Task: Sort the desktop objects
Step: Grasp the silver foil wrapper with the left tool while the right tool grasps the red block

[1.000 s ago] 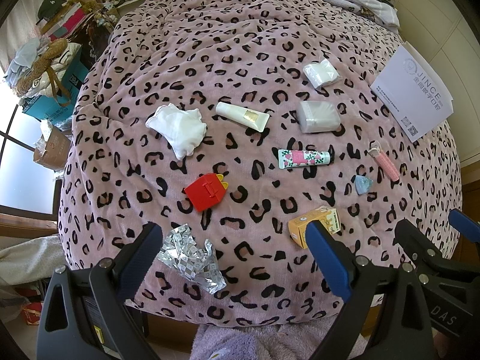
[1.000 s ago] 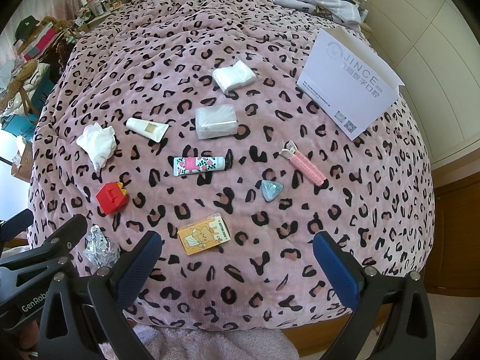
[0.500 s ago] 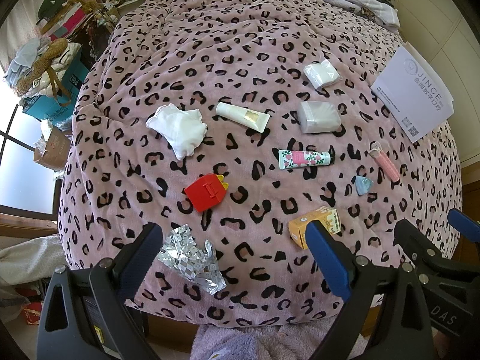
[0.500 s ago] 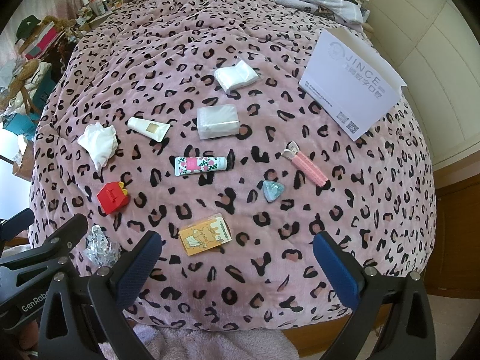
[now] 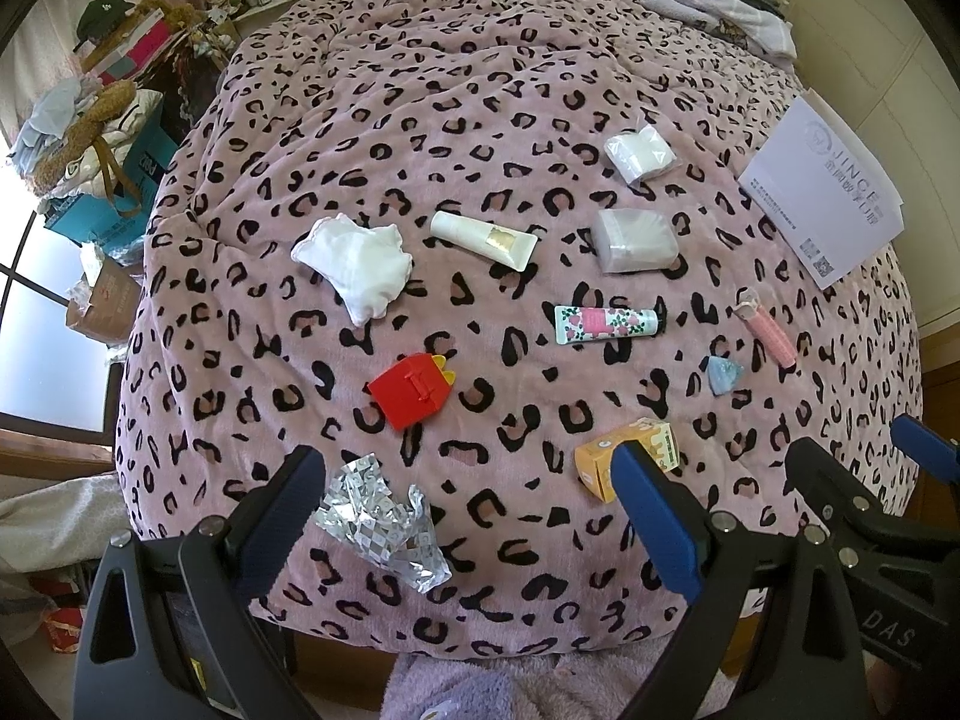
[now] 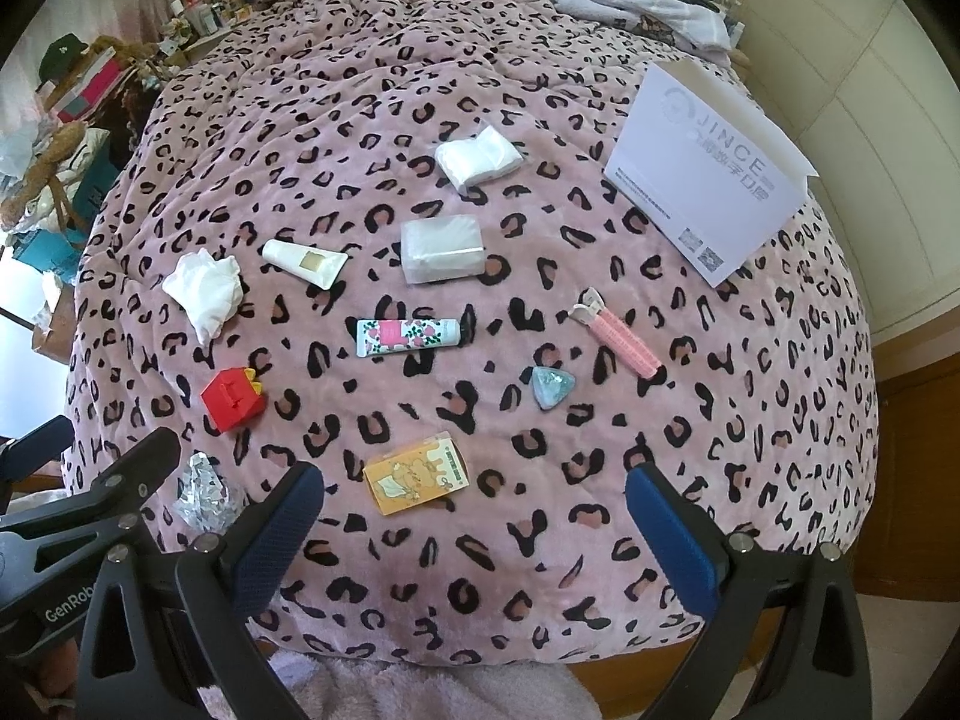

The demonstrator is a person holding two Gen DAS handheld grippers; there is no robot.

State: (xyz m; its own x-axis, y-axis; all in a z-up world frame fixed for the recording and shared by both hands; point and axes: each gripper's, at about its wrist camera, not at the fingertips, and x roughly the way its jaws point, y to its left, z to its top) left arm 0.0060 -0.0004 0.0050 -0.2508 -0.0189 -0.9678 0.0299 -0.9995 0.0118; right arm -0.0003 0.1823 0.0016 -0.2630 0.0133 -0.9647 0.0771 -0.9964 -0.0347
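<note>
The left gripper and the right gripper both hover over the bed, fingers spread wide, holding and touching nothing.

- left tool wide open at near bed edge; foil wrapper just beside its left finger, yellow box partly behind right finger
- right tool wide open, yellow box lies ahead between fingers
- bare blanket near right, open approach
- white card stands upright far right
</note>
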